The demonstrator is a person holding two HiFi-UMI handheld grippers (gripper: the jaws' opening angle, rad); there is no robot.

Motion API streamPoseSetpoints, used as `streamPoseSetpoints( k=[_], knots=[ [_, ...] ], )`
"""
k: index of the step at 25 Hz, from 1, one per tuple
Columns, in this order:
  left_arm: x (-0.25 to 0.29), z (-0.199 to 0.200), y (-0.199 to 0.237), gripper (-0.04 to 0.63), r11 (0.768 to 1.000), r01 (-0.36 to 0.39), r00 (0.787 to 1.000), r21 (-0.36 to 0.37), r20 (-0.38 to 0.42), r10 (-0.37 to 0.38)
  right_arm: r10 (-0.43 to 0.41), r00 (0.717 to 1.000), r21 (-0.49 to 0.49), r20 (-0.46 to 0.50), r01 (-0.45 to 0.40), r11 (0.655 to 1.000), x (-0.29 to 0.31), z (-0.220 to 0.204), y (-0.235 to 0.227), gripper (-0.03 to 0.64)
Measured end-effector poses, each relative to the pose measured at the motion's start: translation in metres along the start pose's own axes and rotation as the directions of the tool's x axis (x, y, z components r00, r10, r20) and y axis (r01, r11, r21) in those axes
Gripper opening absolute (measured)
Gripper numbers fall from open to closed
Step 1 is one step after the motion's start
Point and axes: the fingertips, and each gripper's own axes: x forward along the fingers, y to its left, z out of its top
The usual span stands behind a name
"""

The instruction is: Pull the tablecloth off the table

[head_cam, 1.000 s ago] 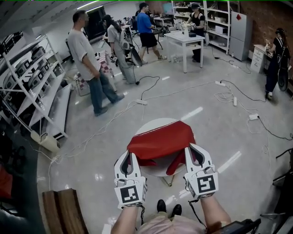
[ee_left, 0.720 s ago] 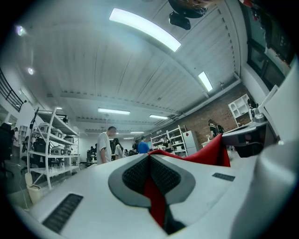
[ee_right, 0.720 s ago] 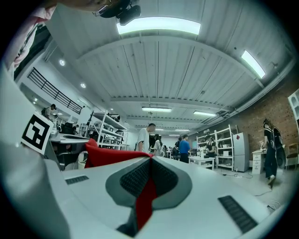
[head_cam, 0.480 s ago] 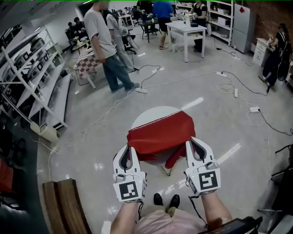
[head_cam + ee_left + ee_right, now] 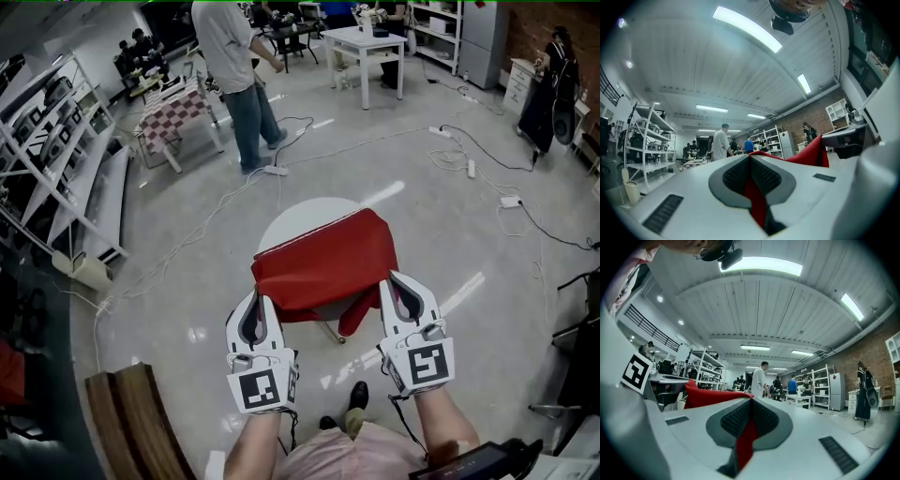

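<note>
**Two grippers are pinching the near edge of a red tablecloth on a small round table.**

The tablecloth [image 5: 323, 267] is lying over the near part of the white round table [image 5: 298, 216], leaving the far arc of the tabletop bare. It is showing as plain deep red cloth with a straight far edge. It is creasing and sagging toward the near side, where a flap is hanging down below the table's right edge. The left gripper [image 5: 255, 302] is clamping the cloth's near left part and the right gripper [image 5: 395, 281] its near right part. In each gripper view the jaws are pressing together on a thin strip of red fabric running between the pads.
</note>
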Motion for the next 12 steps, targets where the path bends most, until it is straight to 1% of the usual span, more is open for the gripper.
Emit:
streamPoseSetpoints(
  k=[12],
  knots=[
    [-0.054,-0.013,0.025,0.031,0.999,0.035,0.999,-0.023,-0.016,-0.035,-0.026,0.999,-0.011,-0.031,0.025,1.000,-0.037,-0.003,0.054,0.021]
  ],
)
